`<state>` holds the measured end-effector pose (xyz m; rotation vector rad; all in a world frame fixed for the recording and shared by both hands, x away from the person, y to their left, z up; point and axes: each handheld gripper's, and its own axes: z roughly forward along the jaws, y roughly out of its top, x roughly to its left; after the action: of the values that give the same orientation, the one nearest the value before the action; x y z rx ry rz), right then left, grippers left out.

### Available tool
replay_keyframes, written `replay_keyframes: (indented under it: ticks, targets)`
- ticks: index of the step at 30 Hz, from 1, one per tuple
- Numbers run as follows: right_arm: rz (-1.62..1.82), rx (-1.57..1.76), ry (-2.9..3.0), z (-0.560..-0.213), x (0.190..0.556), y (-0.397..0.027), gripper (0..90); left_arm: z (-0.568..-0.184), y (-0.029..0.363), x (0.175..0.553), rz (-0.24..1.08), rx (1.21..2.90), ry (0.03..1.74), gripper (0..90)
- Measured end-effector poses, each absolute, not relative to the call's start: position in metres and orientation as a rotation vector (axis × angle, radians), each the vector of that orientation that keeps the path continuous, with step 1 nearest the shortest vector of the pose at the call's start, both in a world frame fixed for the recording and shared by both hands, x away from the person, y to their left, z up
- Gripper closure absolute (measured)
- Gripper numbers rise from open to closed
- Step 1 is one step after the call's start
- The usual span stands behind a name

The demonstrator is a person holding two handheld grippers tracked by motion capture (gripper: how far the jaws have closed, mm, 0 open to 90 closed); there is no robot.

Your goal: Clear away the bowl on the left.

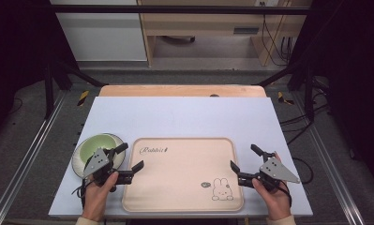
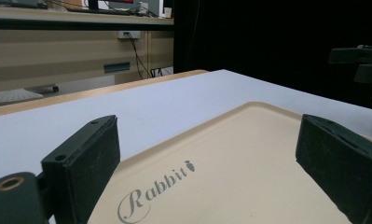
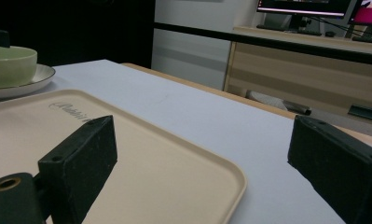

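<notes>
Covering the table (image 1: 184, 117) is a pale lilac sheet, on which a beige tray (image 1: 182, 187) lies near, a green bowl (image 1: 96, 144) at its left. Both the left gripper (image 1: 128, 161) and right gripper (image 1: 244, 159) are held wide open and empty. Wooden furniture (image 1: 208, 28) is seen beyond.

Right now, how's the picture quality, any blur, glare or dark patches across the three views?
High view: evenly lit table, black at both sides. Left gripper view: the tray is sharp, the near jaws soft, black at upper right. Right gripper view: green bowl clear, monitors beyond glare bright.
</notes>
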<state>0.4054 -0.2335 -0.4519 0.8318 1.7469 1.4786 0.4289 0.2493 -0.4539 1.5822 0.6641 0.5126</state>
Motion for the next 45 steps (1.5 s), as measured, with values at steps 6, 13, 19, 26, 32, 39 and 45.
replay_keyframes:
  ticks: [6, 13, 19, 26, 32, 39, 45]
  targets:
    - [1.489, 0.835, 1.76, -0.452, 0.406, -0.232, 7.4, -0.453, 0.25, 0.428, 0.532, 1.595, 0.675, 6.3]
    - [1.481, 0.854, 1.766, -0.452, 0.407, -0.232, 6.4, -0.445, 0.255, 0.425, 0.56, 1.589, 0.711, 6.1]
    - [1.486, 0.859, 1.758, -0.451, 0.406, -0.233, 4.7, -0.44, 0.258, 0.424, 0.58, 1.57, 0.725, 6.0]
    - [1.484, 0.889, 1.761, -0.452, 0.408, -0.233, 3.4, -0.427, 0.264, 0.421, 0.642, 1.599, 0.728, 6.3]
    - [1.484, 0.884, 1.761, -0.451, 0.407, -0.23, 2.7, -0.415, 0.269, 0.419, 0.653, 1.585, 0.724, 6.2]
    - [1.486, 0.913, 1.752, -0.451, 0.408, -0.231, 2.5, -0.407, 0.27, 0.419, 0.645, 1.599, 0.717, 6.1]
    - [1.484, 0.923, 1.749, -0.451, 0.408, -0.231, 2.5, -0.402, 0.272, 0.419, 0.642, 1.599, 0.718, 5.4]
